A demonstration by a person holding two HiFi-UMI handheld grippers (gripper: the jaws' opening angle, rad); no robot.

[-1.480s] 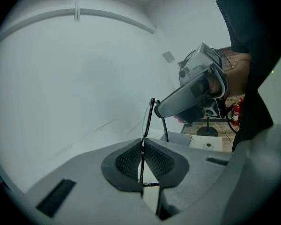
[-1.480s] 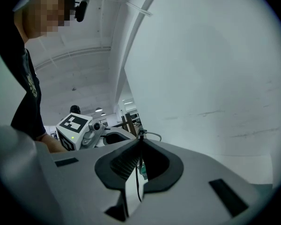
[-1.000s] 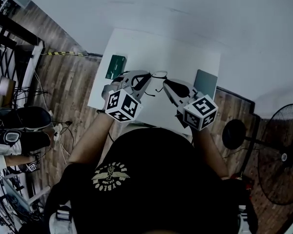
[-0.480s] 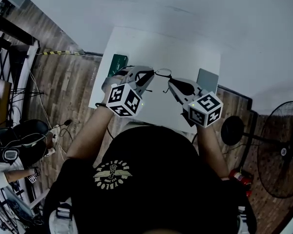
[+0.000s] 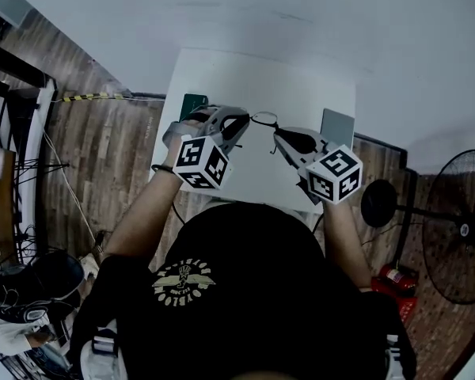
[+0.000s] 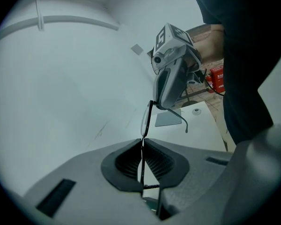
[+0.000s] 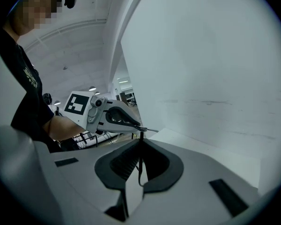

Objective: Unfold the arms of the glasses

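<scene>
Holding black glasses point(image 5: 262, 120) between two grippers above the white desk point(image 5: 253, 74), left gripper point(image 5: 239, 123) jaws clamped on the frame, right gripper point(image 5: 279, 136) jaws clamped on one arm

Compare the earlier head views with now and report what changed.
The left tool and right tool drifted slightly farther out over the white table, carrying the glasses; the left tool now hides part of the green item. Unchanged: both stay shut on the glasses, held between them; nothing let go.
</scene>
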